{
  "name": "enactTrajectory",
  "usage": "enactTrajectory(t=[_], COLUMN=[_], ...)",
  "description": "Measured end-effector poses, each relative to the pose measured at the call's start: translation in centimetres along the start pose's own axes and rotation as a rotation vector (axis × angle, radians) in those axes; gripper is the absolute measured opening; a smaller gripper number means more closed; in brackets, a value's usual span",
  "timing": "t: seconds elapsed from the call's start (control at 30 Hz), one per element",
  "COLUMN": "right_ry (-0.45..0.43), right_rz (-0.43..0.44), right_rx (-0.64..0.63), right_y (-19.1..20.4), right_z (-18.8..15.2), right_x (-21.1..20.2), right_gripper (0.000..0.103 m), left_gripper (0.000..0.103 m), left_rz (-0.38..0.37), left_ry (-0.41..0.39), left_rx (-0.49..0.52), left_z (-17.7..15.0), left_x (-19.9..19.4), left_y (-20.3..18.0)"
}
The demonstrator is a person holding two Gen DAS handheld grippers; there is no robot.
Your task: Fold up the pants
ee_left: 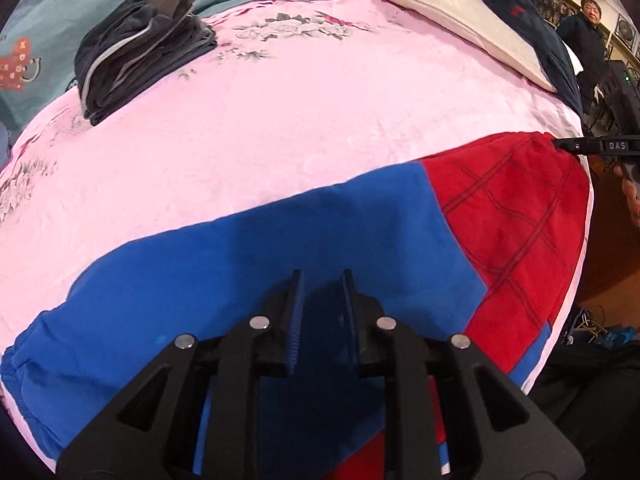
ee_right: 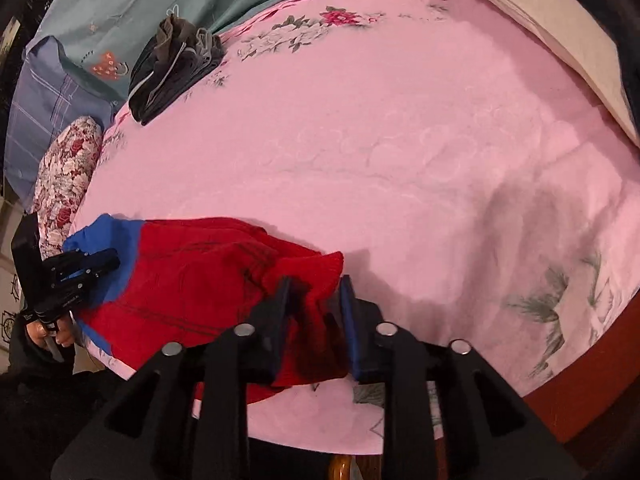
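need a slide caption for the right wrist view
Right claw open around the red end of the pants on a pink bedspread.

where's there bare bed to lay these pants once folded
The widest bare patch is the pink blanket between the red and blue pants at the near edge, the dark stack of folded clothes far left and the pillow far right. The near edge is crowded by the pants and both tools.
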State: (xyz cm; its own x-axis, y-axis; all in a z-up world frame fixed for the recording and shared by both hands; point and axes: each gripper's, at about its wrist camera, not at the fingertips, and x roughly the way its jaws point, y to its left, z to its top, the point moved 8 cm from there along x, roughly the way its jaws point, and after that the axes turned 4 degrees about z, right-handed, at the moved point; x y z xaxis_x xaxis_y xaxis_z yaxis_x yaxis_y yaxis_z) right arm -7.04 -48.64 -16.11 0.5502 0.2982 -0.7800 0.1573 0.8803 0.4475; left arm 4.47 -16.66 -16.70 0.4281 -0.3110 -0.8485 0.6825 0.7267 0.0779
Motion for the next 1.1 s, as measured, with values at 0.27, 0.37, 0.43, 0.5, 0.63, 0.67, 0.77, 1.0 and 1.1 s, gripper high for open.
enactTrajectory(t=[0.27,0.37,0.43,0.5,0.63,0.67,0.77,1.0,1.1], right_ry=[0.079,0.093,0.100,0.100,0.073,0.077,0.082,0.139,0.117], right_rz=[0.110,0.146,0.126,0.105,0.108,0.115,0.111,0.058,0.103], right_rx=[-0.071,-0.096,-0.132,-0.140,-0.145,-0.167,-0.224,-0.270,-0.223], right_y=[2.6,4.1,4.8,4.9,4.9,5.3,6.3,6.9,6.8], right_z=[-0.5,-0.3,-0.4,-0.1,0.3,0.1,-0.4,-0.9,0.5], right_x=[2.0,3.0,3.5,3.8,2.7,2.3,1.9,4.0,3.3], right_gripper=[0.065,0.070,0.070,0.052,0.025,0.023,0.024,0.048,0.018], left_gripper=[0.035,0.032,0.027,0.019,0.014,0.014,0.014,0.013,0.014], left_rz=[0.228,0.352,0.403,0.410,0.460,0.457,0.457,0.467,0.459], left_ry=[-0.082,-0.023,0.031,0.088,0.129,0.119,0.108,0.092,0.080], left_rx=[-0.101,-0.227,-0.300,-0.341,-0.351,-0.374,-0.391,-0.389,-0.417], left_z=[-3.8,-7.8,-10.8,-13.0,-14.6,-14.5,-14.3,-14.6,-14.6], left_x=[-10.0,-12.1,-12.2,-11.0,-8.6,-8.3,-8.0,-8.0,-8.1], left_y=[11.2,18.1,21.7,23.5,24.7,25.1,25.3,25.3,25.4])
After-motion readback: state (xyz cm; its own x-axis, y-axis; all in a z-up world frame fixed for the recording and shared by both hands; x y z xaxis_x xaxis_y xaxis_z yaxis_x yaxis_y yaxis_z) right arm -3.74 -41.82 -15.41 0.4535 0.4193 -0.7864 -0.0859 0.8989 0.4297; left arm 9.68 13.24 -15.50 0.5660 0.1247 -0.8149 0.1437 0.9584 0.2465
